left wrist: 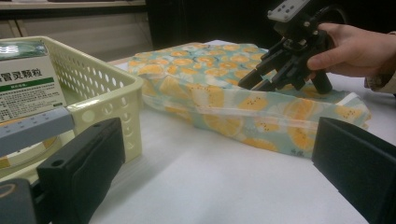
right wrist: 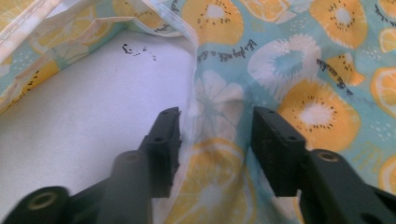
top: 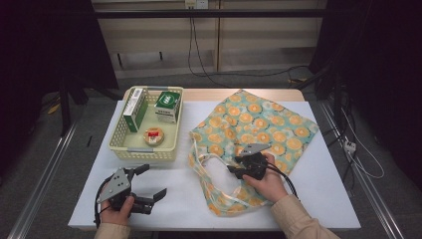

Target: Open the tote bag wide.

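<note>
The fabric bag (top: 249,134), printed with orange slices on teal, lies flat on the white counter (top: 328,194), just to the right of the cream basket (top: 121,138). Its mouth and pale handles (top: 211,164) face the person's edge of the counter.

Right tongs (top: 242,166): positioned over the bag's near portion, close to the rim of the opening. In the right gripper view the jaws stand apart, with a raised fold of the bag's cloth (right wrist: 215,135) between them. The left jaw sits against the hem line; the right jaw rests on the print. No pinch is made yet. Judgement: the tongs are set astride the upper layer at the rim so that closing would take one layer only and allow the mouth to be lifted open.

Left tongs (top: 149,181): resting on the counter, below the basket and well apart from the bag, jaws spread wide and holding nothing. In the left gripper view they point toward the bag's side, with the basket wall close beside one jaw. Judgement: held in reserve, within easy reach of the basket.

Basket contents: a green-and-white box (top: 134,109) leaning on the left wall, a second green box (top: 167,106) at the far end, and a small round tin (top: 154,136) near the front. Judgement: these are staged beside the bag for loading once its mouth is open.

Risk noted: the cloth is thin and both layers lie flush, so both may be taken together.
</note>
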`<state>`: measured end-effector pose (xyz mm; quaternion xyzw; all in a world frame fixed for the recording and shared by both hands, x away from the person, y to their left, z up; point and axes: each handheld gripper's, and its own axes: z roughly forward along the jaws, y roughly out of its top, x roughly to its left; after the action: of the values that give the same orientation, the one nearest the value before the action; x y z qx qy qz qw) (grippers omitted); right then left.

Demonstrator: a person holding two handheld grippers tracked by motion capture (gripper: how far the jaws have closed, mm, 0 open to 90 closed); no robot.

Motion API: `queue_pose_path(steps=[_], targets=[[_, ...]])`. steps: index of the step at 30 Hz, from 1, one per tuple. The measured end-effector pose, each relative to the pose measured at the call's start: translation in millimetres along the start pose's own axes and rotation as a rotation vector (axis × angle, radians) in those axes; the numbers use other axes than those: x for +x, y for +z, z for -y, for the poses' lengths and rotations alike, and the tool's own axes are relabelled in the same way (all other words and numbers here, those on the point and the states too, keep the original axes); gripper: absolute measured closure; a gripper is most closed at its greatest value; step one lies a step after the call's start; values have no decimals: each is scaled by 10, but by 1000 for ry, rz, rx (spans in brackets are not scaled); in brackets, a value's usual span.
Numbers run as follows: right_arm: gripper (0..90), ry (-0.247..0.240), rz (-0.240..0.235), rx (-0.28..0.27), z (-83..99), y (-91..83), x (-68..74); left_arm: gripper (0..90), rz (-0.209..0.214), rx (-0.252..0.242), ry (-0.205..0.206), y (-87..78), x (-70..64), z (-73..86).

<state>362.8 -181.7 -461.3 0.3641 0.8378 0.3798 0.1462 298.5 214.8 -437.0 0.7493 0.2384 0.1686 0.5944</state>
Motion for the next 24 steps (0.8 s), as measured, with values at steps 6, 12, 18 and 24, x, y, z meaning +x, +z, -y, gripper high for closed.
queue_pose_path(steps=[6,12,18,24], targets=[[900,42,5,-20,9,-9,-130,23,4,-7,-3,-8,2,4],[900,128,53,-23,9,-53,-446,24,6,1,0,2,9,9],[900,132,94,-13,17,-91,-572,24,5,-1,-7,-5,6,10],[699,112,69,-37,-16,-133,-464,24,6,-1,-7,-5,7,10]])
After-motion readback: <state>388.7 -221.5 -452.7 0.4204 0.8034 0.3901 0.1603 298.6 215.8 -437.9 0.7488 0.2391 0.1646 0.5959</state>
